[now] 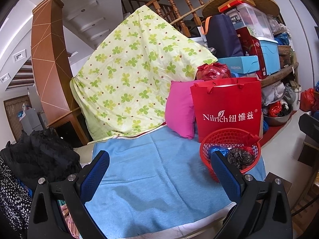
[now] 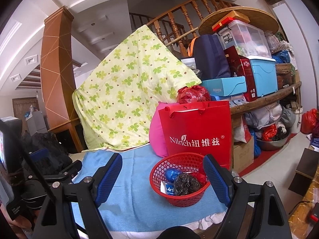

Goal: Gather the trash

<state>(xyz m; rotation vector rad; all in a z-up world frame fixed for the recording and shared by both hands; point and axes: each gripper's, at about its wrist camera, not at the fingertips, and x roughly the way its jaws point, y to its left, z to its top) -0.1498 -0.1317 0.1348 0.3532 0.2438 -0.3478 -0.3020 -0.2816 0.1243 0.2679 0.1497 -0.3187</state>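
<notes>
Trash: one red basket (image 2: 180,189), three crumpled bags inside; both grippers (image 1: 159,176) (image 2: 164,176) wide apart, empty.

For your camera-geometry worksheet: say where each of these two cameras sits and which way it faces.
Left wrist: rides the left tool, looking forward over the blue towel; its own open fingers frame the view, the red basket to the right.
Right wrist: rides the right tool, farther right, basket between its open fingers; the left tool shows at the left edge.
Shared: basket, towel, red Nilrich bag, clover quilt.
</notes>
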